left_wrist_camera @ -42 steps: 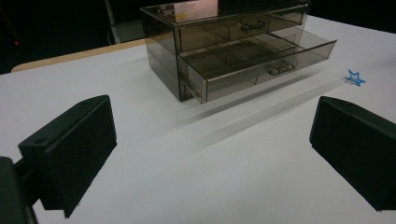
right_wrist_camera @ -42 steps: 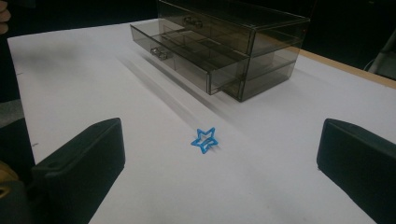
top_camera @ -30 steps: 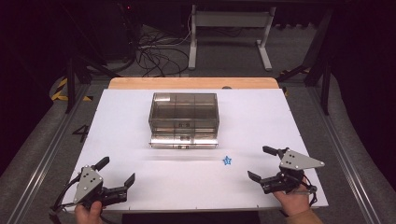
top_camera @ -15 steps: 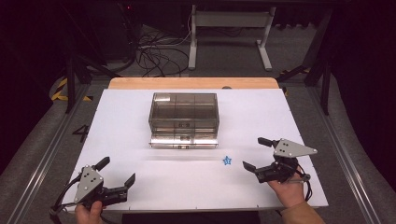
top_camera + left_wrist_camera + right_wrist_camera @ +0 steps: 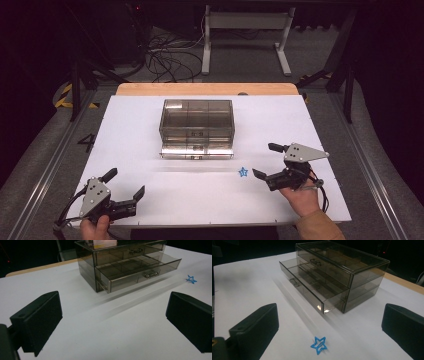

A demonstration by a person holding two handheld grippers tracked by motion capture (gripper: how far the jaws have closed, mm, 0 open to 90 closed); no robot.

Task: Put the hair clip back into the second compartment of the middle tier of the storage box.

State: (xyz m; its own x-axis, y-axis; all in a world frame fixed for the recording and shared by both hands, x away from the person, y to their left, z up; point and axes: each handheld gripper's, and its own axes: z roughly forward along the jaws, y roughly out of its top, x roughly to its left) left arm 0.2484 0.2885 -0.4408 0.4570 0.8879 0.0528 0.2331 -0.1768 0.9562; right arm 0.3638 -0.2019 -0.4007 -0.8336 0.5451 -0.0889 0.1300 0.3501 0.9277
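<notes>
A big white board is laid on the table. A strip of wood is seen along its far edge. A dark number 4 is marked at the left. Black cables are piled on the far floor, with a grey stand set to their right

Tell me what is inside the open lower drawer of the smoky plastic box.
The pulled-out lower drawer shows divider walls forming compartments, and the visible ones look empty. Its rear part lies under the box and the tinted upper drawer, so anything there cannot be made out.
</notes>
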